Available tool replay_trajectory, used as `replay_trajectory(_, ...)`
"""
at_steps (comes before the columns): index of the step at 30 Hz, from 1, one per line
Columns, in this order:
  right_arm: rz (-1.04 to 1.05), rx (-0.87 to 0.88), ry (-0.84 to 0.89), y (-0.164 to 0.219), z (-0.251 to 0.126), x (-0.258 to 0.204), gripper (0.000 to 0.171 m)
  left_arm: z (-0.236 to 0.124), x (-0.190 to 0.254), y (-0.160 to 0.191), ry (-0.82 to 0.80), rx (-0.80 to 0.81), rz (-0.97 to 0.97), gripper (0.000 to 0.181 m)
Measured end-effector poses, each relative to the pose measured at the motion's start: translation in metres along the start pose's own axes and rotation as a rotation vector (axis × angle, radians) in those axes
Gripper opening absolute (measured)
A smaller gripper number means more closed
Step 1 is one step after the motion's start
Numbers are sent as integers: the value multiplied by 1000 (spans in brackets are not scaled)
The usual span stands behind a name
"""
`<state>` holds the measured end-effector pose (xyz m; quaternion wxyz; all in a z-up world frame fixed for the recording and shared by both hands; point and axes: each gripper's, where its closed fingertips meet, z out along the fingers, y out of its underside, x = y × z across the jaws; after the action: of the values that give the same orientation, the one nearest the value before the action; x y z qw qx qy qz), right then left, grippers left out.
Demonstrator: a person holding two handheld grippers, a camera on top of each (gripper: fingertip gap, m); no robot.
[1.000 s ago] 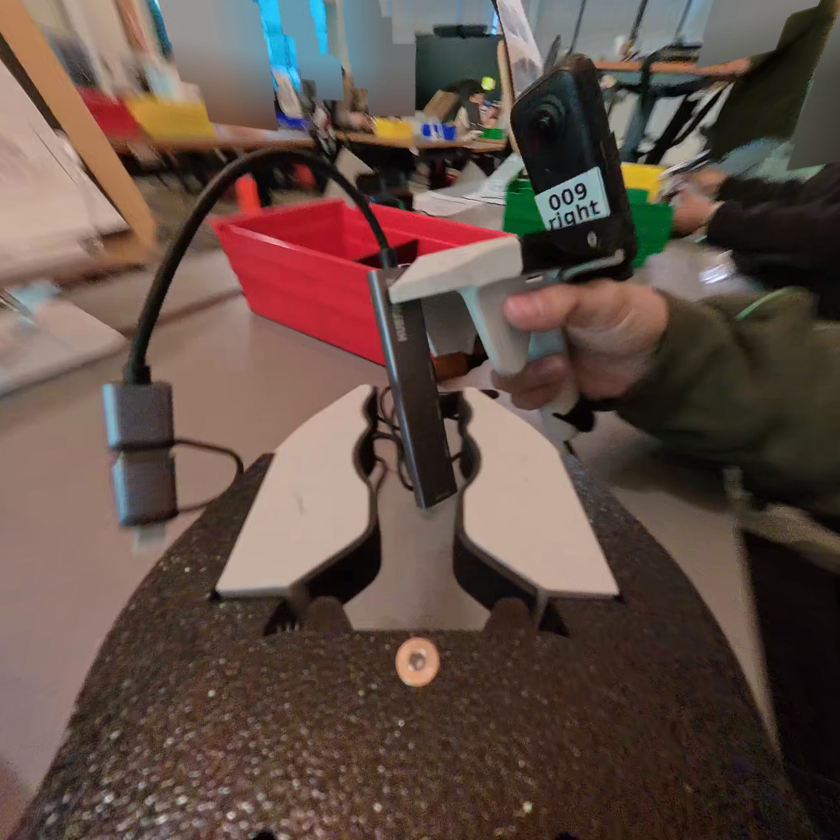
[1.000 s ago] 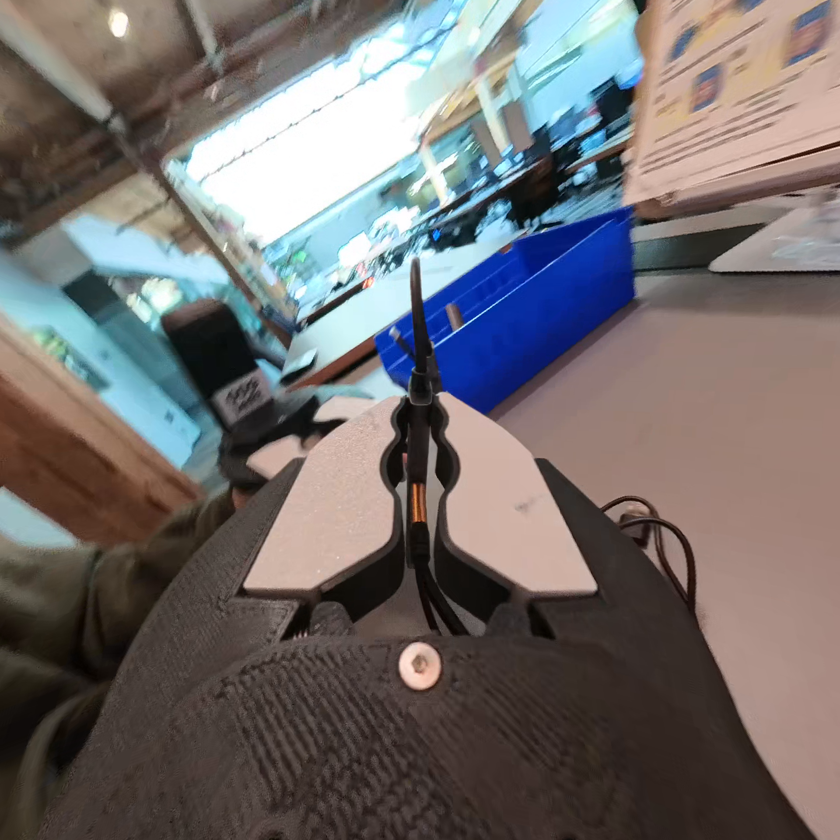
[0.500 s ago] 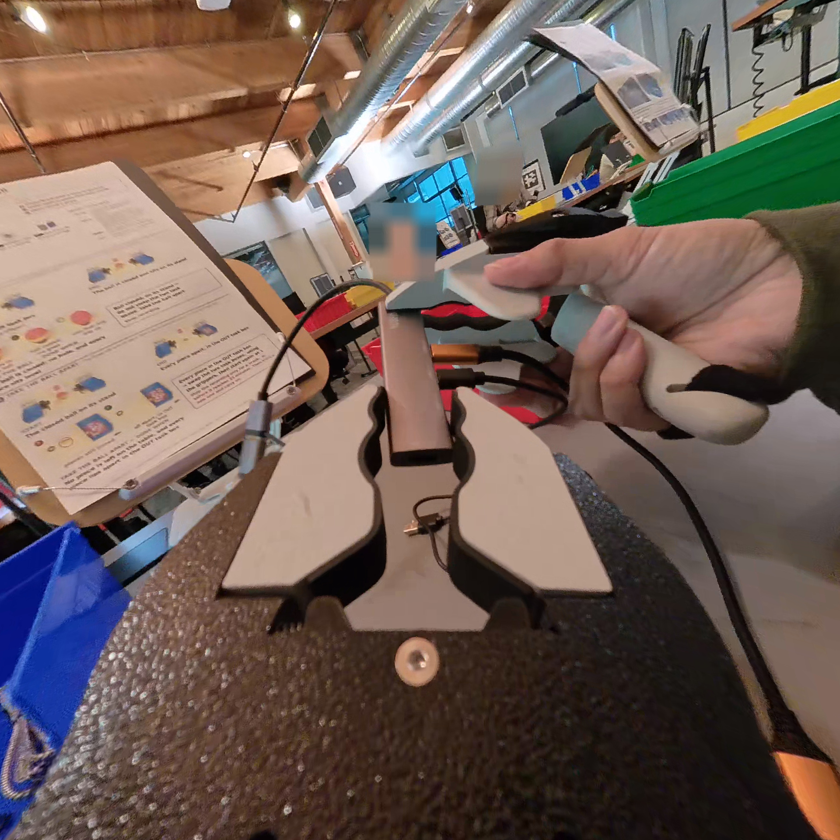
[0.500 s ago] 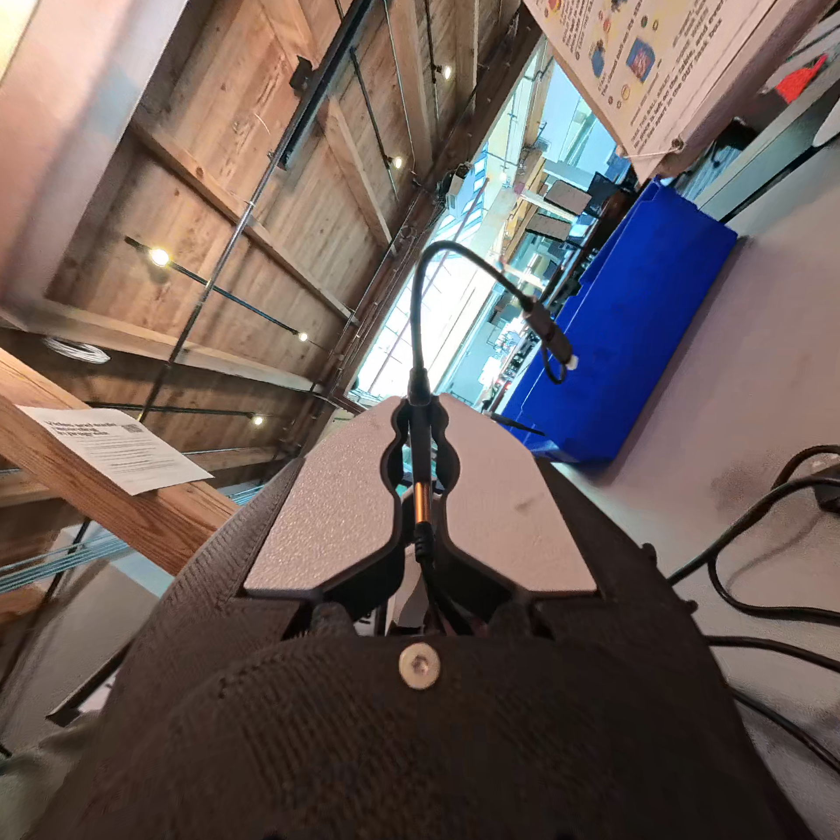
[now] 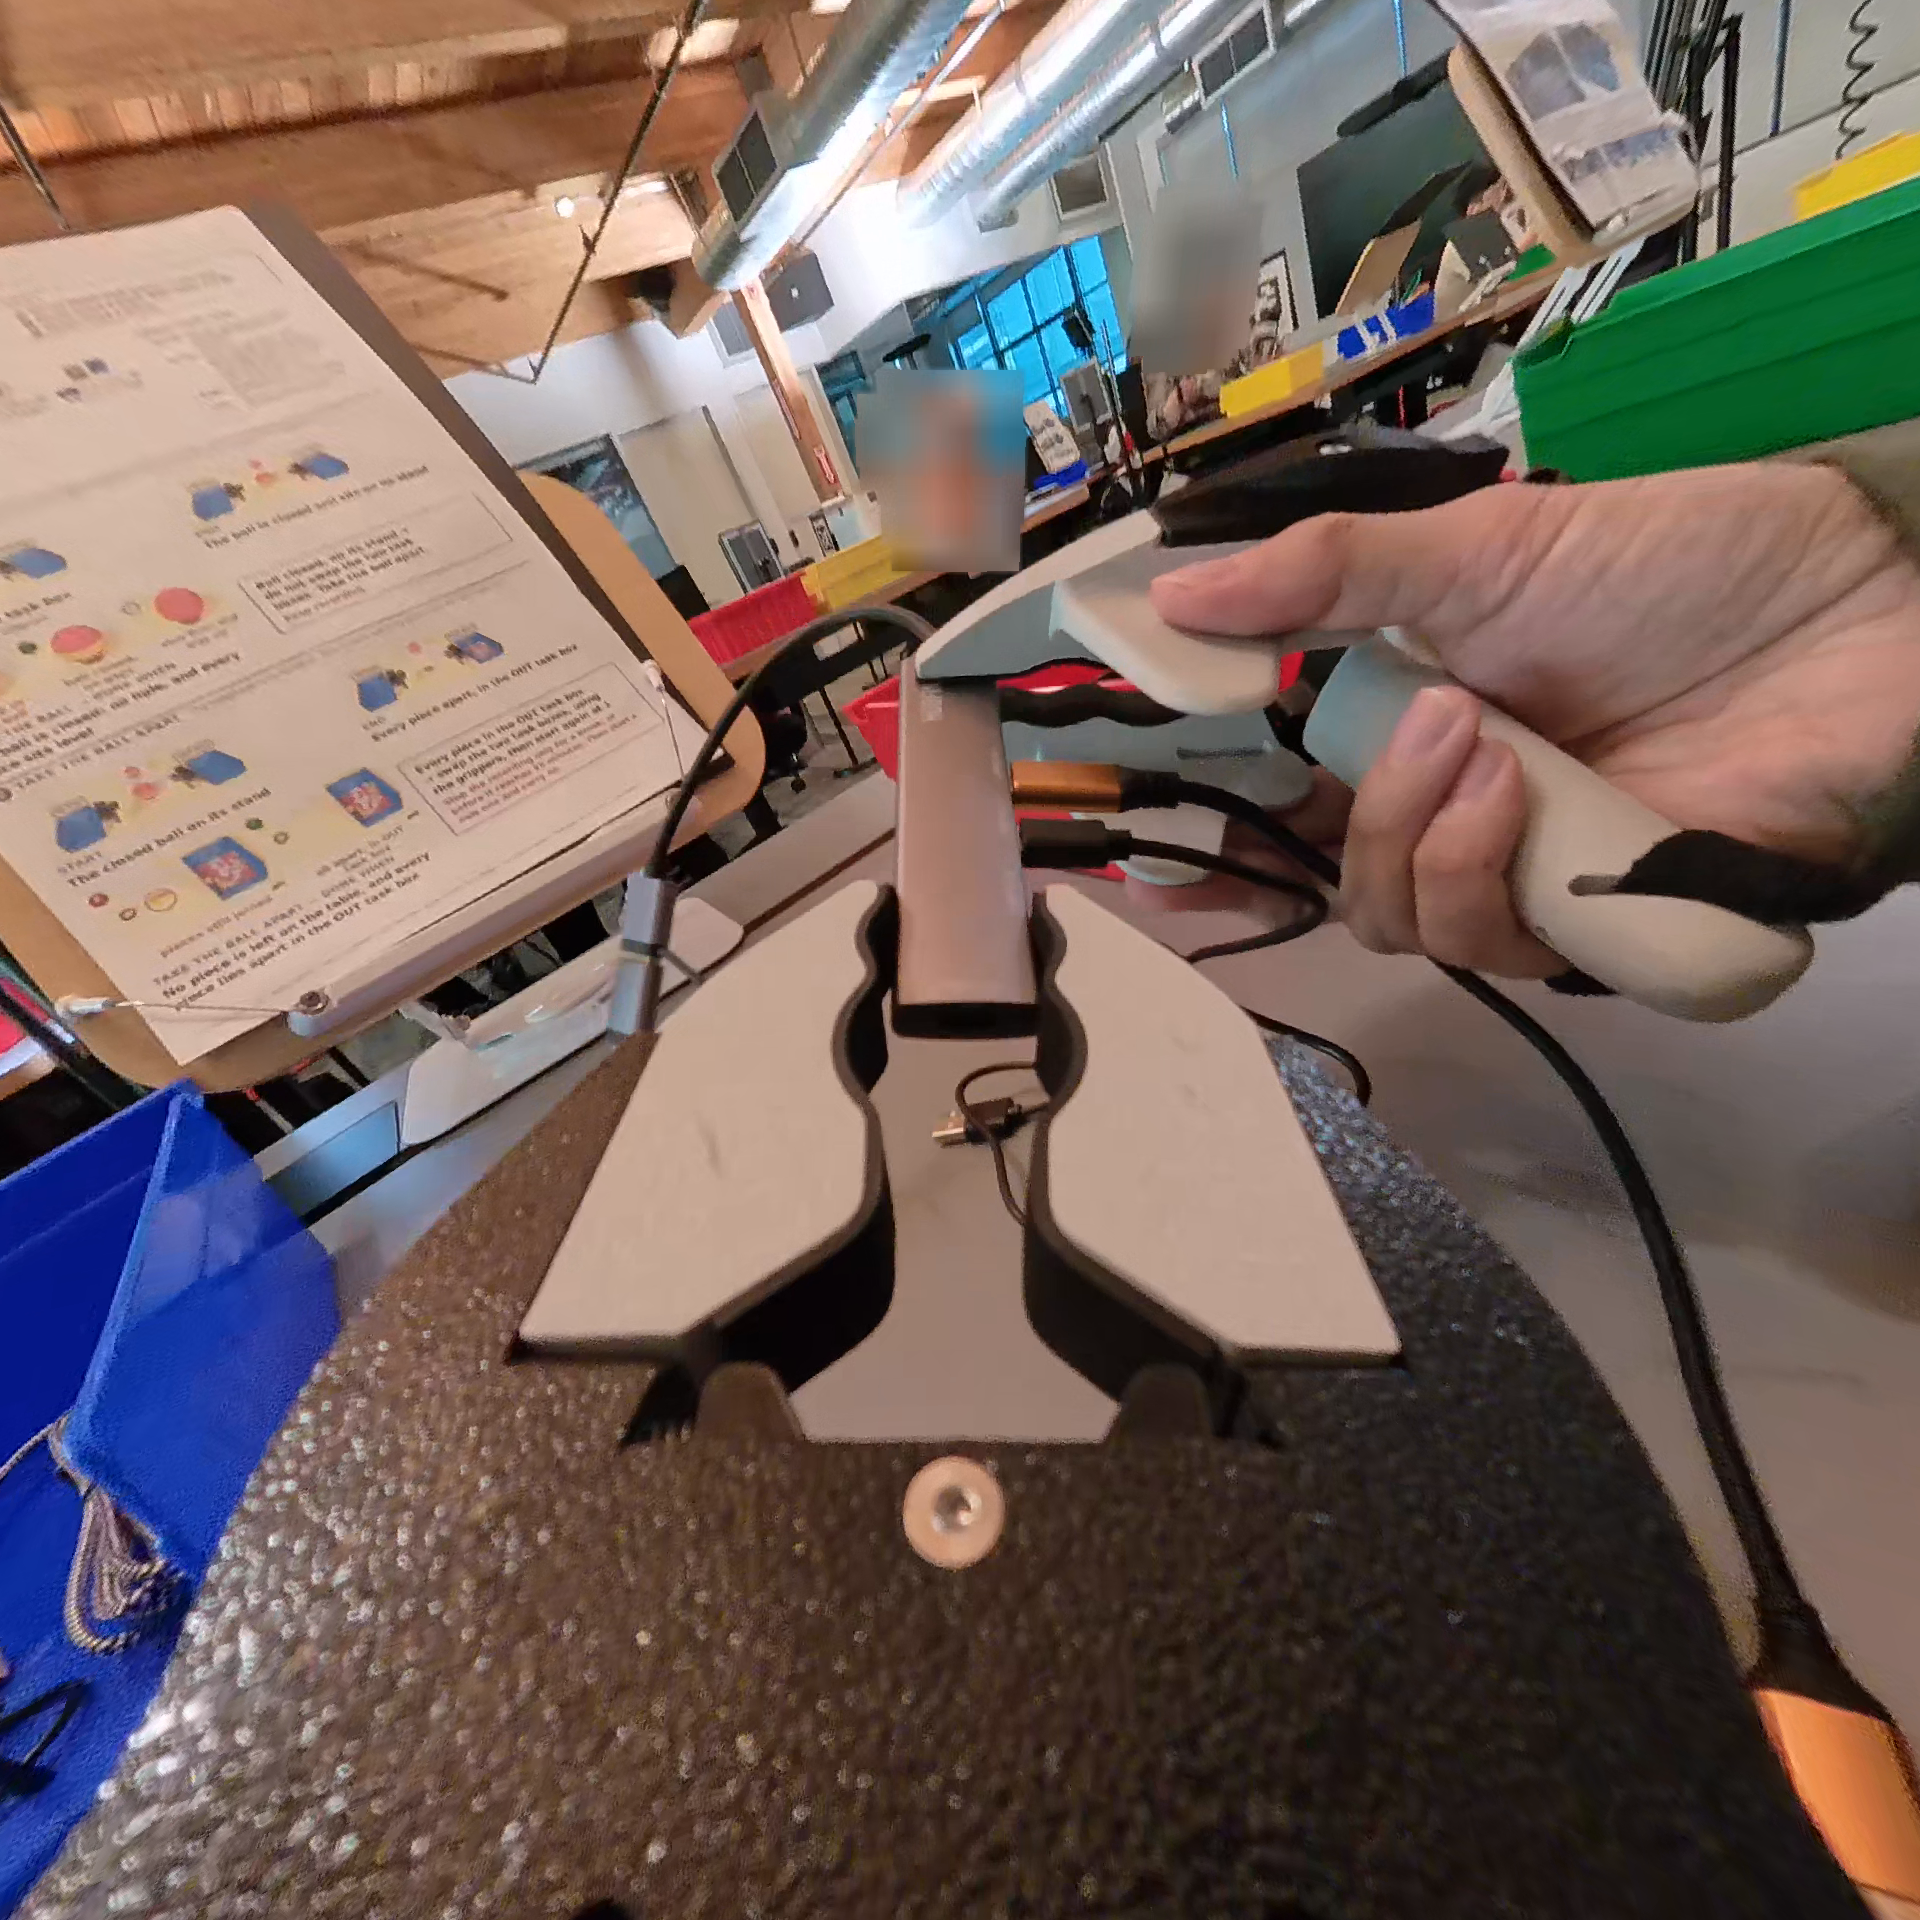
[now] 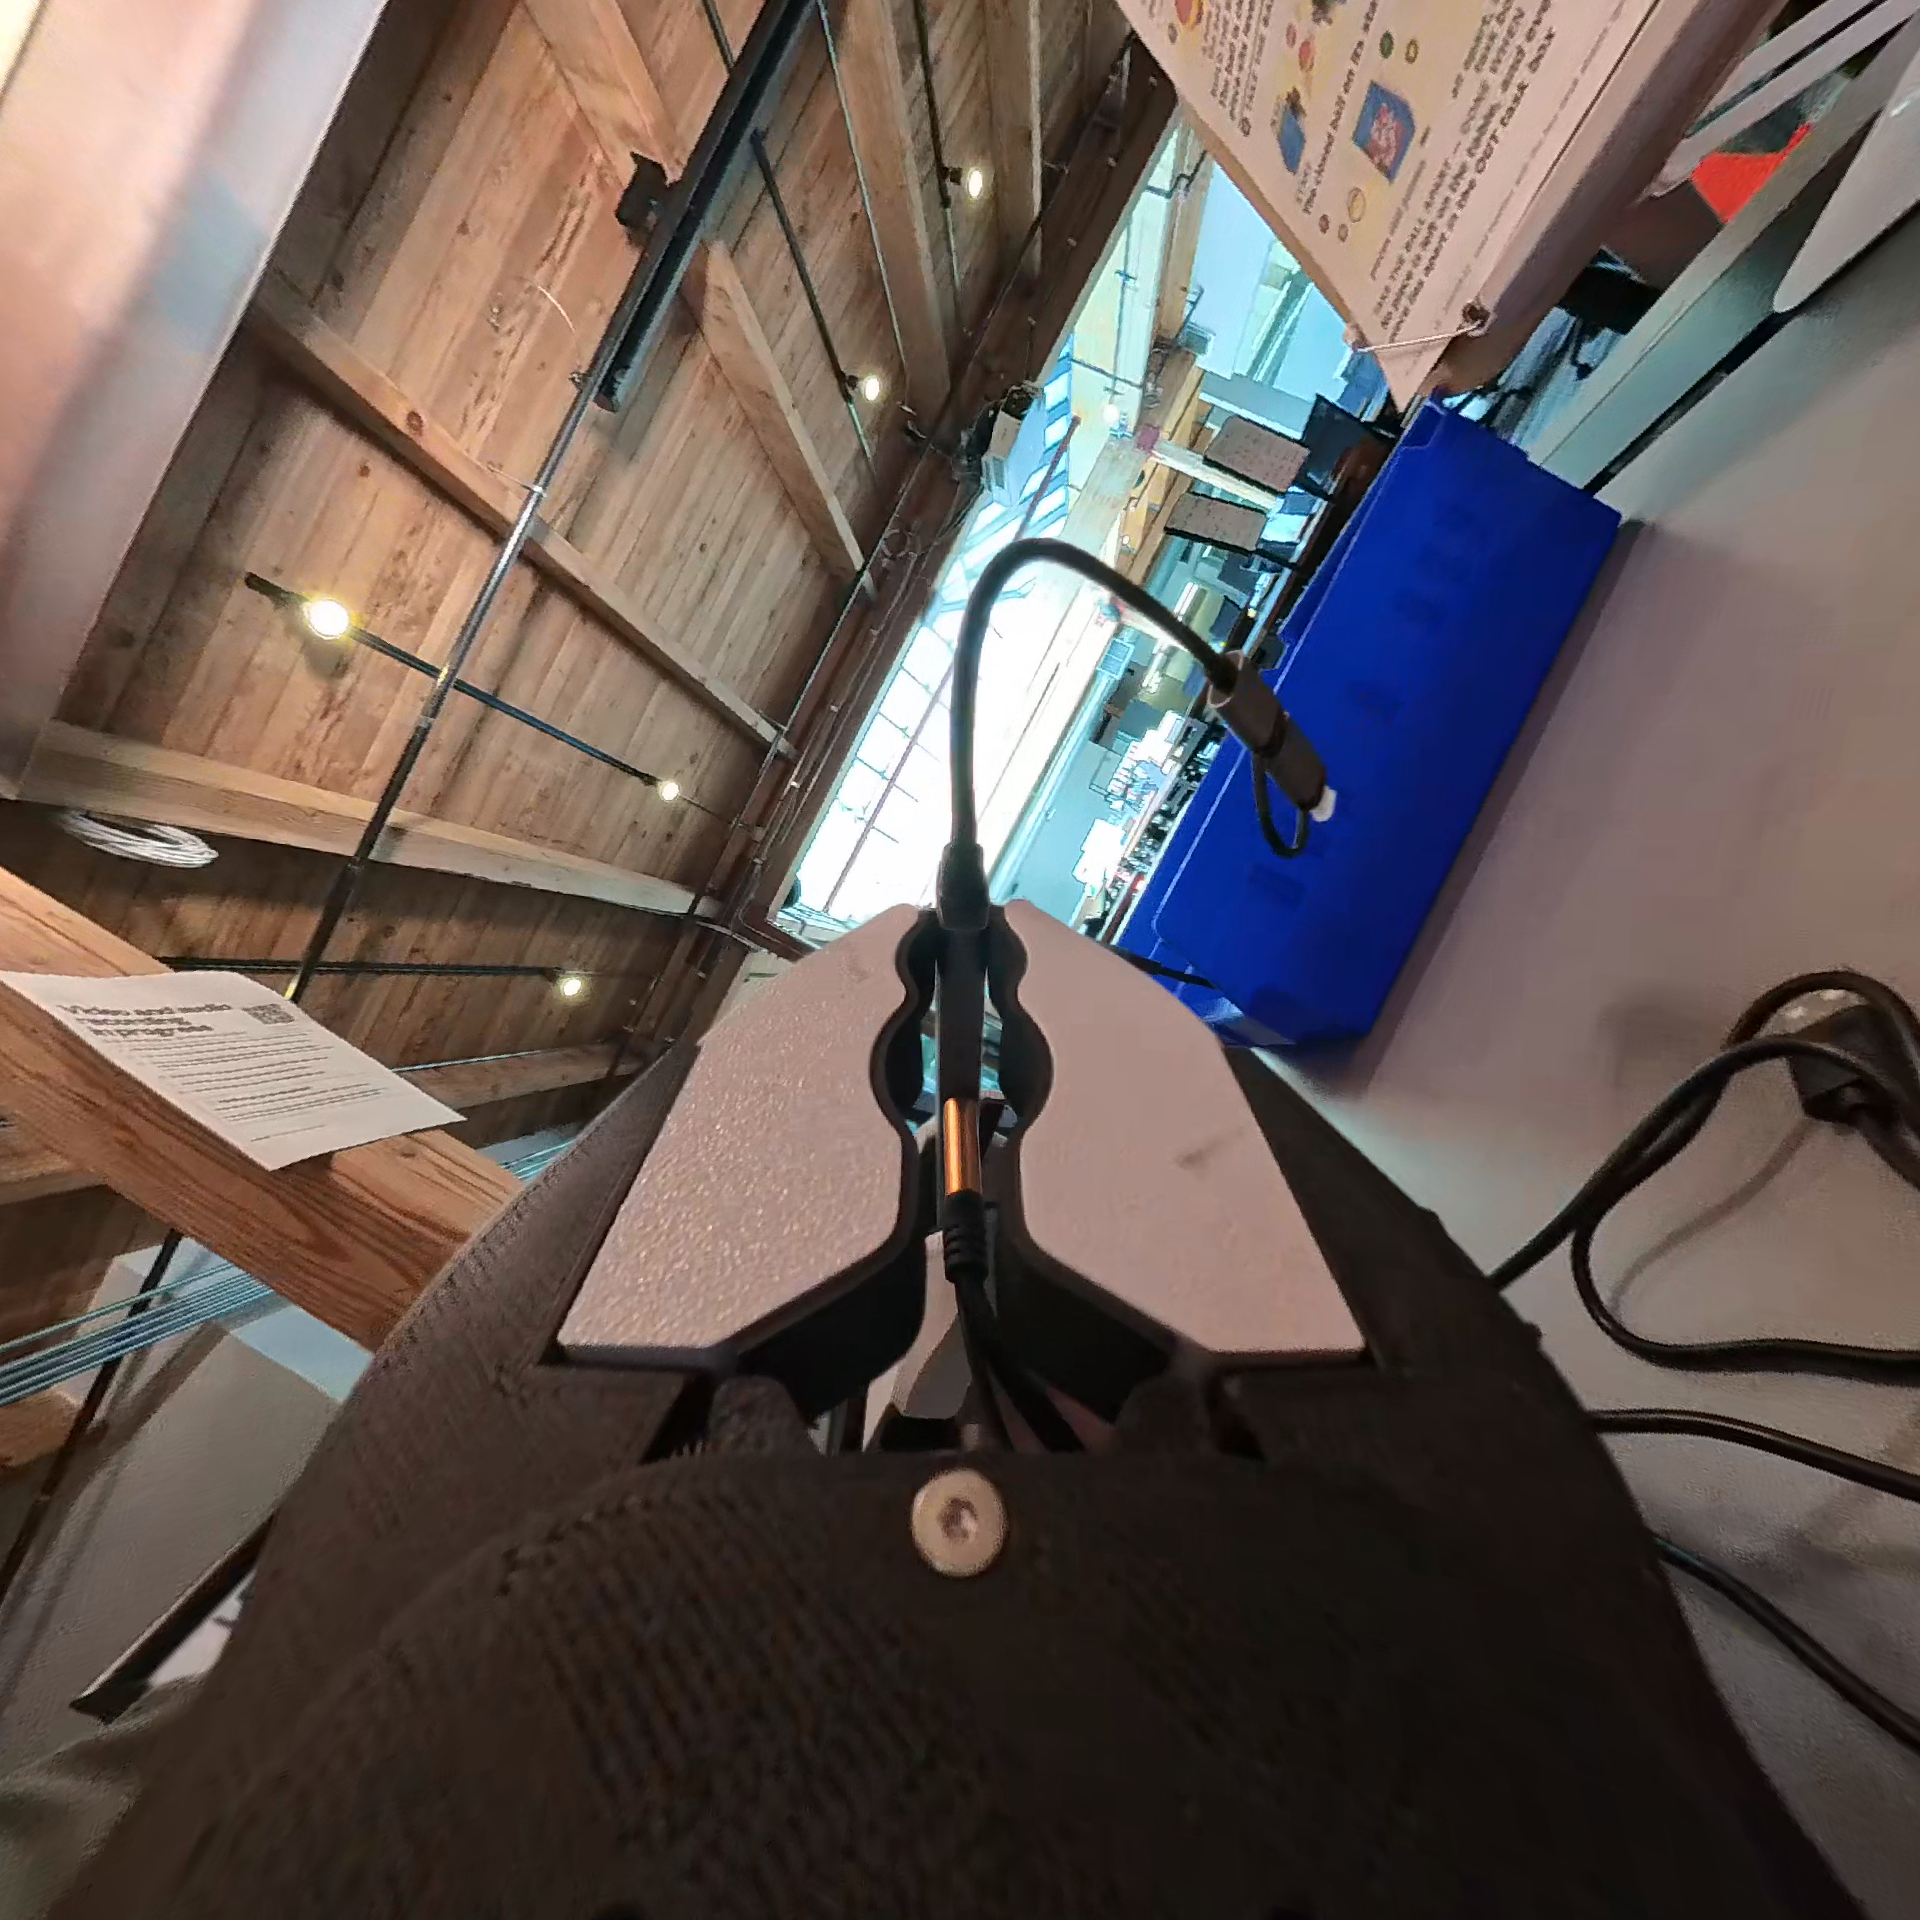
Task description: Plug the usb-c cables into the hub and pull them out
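Note:
The grey hub (image 5: 956, 831) is held in the air between both grippers. My left gripper (image 5: 961, 925) is shut on its near end. My right gripper (image 6: 961, 925), held by a hand (image 5: 1558, 675), comes in from the right and is shut on the far end, where the hub (image 6: 958, 997) shows edge-on. An orange usb-c plug (image 5: 1065, 784) and a black usb-c plug (image 5: 1070, 840) sit in the hub's right side. The orange plug (image 6: 958, 1148) lies in the gap between my right fingers. The hub's own short cable arcs up to a grey connector (image 6: 1273, 727).
A blue bin (image 5: 125, 1299) stands at the left on the grey table (image 5: 1714, 1195). An instruction board (image 5: 260, 623) leans behind it. A red bin (image 5: 883, 717) and a green bin (image 5: 1714, 353) are farther back. Loose black cables (image 6: 1662, 1195) lie on the table. Left tips to right tips: about 6 cm.
Over the last second both grippers tilted and swung together with the hub, so the views turned from the red bin and table toward the board and ceiling. Both grips stayed shut.

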<state>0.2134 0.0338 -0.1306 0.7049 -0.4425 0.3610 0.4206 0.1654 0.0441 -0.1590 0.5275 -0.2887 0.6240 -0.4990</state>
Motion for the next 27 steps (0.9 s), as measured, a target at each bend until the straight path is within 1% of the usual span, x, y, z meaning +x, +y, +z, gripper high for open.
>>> replay_trajectory(14,-70,8,91,0,-1,15,9,5,1,20,31,-94,-62,24)
replay_trajectory(17,-91,7,103,0,-1,17,9,5,1,20,31,-85,-60,24)
replay_trajectory(23,-220,-64,183,2,-2,25,13,5,-2,24,22,-117,-111,24)
replay_trajectory(24,-249,-90,188,5,-1,26,18,4,-5,23,12,-116,-141,24)
replay_trajectory(26,-297,-146,209,9,0,26,40,3,-14,25,-11,-124,-201,24)
replay_trajectory(27,-334,-179,216,11,0,25,47,2,-20,27,-21,-127,-226,24)
